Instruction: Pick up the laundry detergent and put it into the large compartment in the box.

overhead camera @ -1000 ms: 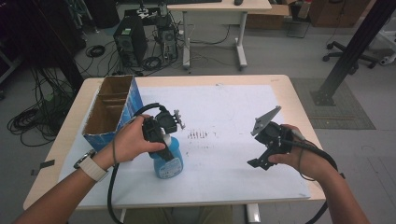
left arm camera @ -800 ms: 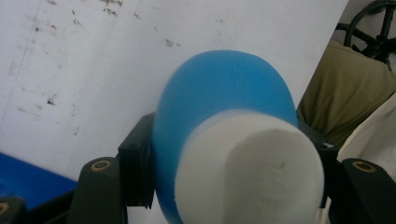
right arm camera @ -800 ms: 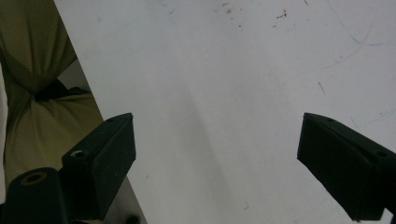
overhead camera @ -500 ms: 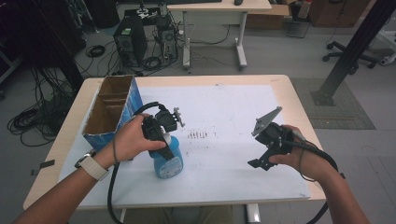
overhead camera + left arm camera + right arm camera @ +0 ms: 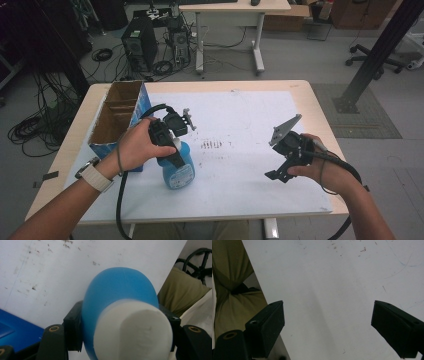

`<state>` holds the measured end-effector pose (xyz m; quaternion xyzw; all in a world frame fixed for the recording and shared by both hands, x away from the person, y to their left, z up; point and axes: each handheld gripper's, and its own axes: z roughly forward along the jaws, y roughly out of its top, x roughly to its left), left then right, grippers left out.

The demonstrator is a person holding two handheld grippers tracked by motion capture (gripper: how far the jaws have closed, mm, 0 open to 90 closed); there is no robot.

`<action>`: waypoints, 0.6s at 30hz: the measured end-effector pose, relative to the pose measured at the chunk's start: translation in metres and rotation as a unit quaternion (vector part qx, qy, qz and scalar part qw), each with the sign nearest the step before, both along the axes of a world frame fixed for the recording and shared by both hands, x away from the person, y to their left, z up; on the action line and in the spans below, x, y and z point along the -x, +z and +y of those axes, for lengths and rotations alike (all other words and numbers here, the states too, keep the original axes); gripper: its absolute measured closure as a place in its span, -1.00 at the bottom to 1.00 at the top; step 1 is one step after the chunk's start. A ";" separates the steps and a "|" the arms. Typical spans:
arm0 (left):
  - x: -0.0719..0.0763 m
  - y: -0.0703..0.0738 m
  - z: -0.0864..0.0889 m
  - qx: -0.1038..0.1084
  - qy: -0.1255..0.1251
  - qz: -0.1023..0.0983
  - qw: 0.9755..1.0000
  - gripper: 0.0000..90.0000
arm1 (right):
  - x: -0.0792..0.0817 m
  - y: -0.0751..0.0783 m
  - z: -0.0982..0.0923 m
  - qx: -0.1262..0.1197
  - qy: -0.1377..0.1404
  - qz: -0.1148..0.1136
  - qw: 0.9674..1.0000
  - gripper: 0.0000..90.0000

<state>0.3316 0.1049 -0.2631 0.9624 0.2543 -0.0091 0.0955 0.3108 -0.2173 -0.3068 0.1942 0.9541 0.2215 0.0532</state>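
Note:
A blue bottle [image 5: 179, 170] with a white cap stands upright on the white sheet [image 5: 240, 115], left of the table's middle. My left gripper [image 5: 169, 146] is shut on its neck from above. In the left gripper view the blue bottle [image 5: 120, 290] and its white cap [image 5: 132, 332] sit clamped between the two black jaws. My right gripper [image 5: 280, 172] hovers over the sheet's right part, jaws wide apart and empty. The right gripper view has the same right gripper [image 5: 328, 327] above bare white sheet [image 5: 337, 277].
An open cardboard box with blue sides [image 5: 117, 117] stands at the table's left, close behind my left hand. Small dark marks [image 5: 212, 144] dot the sheet's middle. The wooden table edge [image 5: 320, 110] runs on the right. A desk, computers and cables lie on the floor beyond.

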 end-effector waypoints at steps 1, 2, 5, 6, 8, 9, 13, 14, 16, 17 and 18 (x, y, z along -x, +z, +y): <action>0.000 0.001 0.000 0.001 0.001 0.000 1.000 -0.17 | 0.000 0.000 0.000 0.000 0.001 0.000 1.000 -0.75; 0.000 0.002 0.001 0.002 0.005 0.000 1.000 -0.17 | 0.000 0.000 0.001 0.000 0.001 0.000 1.000 -0.75; 0.000 0.004 0.002 0.004 0.014 0.001 1.000 -0.17 | 0.000 0.000 0.002 -0.001 0.002 -0.001 1.000 -0.75; -0.001 0.005 0.002 0.004 0.017 0.000 1.000 -0.17 | 0.000 0.000 0.002 -0.001 0.002 -0.001 1.000 -0.75; -0.001 0.008 0.003 0.004 0.022 -0.001 1.000 -0.17 | 0.000 0.000 0.003 0.000 0.003 0.000 1.000 -0.75; -0.001 0.009 0.003 0.002 0.022 -0.002 1.000 -0.17 | 0.000 0.000 0.003 0.000 0.004 0.000 1.000 -0.75; -0.001 0.015 0.004 0.002 0.033 -0.002 0.999 -0.17 | -0.001 0.002 0.002 -0.002 0.003 0.000 1.000 -0.75; -0.002 0.017 0.004 0.002 0.036 -0.002 0.999 -0.17 | -0.001 0.002 0.002 -0.004 0.003 0.001 1.000 -0.75; -0.001 0.021 0.005 0.002 0.044 -0.002 0.999 -0.17 | -0.002 0.002 0.001 -0.003 0.001 0.001 1.000 -0.75; -0.001 0.022 0.005 0.001 0.045 -0.003 0.999 -0.17 | -0.002 0.001 0.001 -0.004 0.001 0.001 1.000 -0.75; -0.001 0.024 0.005 0.001 0.049 -0.004 0.999 -0.17 | -0.002 0.001 0.001 -0.003 0.000 0.002 1.000 -0.75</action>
